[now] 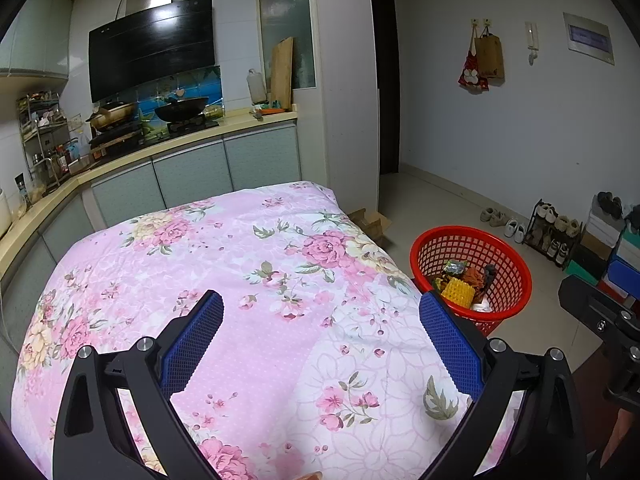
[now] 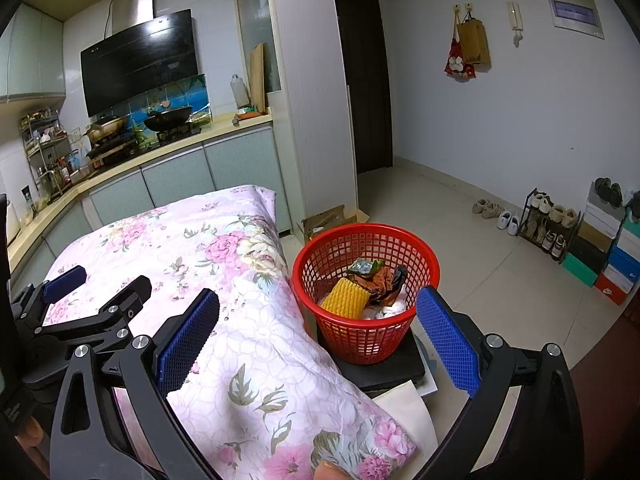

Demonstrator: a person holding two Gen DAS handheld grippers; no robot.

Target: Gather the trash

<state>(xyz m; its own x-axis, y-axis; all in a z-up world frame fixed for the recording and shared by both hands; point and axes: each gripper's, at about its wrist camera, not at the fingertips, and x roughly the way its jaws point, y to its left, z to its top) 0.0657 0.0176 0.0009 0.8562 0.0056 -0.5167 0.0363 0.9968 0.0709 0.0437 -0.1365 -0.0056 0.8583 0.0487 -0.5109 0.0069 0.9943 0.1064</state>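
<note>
A red mesh basket (image 2: 362,332) stands on a black stool beside the table's right edge; it also shows in the left wrist view (image 1: 508,280). It holds trash: a yellow foam net (image 2: 345,300), crumpled brown and green wrappers (image 2: 374,276) and white paper (image 2: 390,312). My left gripper (image 1: 320,312) is open and empty above the pink floral cloth (image 1: 224,264). My right gripper (image 2: 318,308) is open and empty, just in front of the basket over the cloth's right edge (image 2: 256,320). The left gripper (image 2: 96,292) shows at the left of the right wrist view.
A kitchen counter (image 1: 160,152) with stove and pans runs behind the table. A cardboard box (image 2: 324,220) lies on the floor past the basket. A shoe rack (image 2: 548,224) and stacked shoe boxes (image 2: 608,256) line the right wall.
</note>
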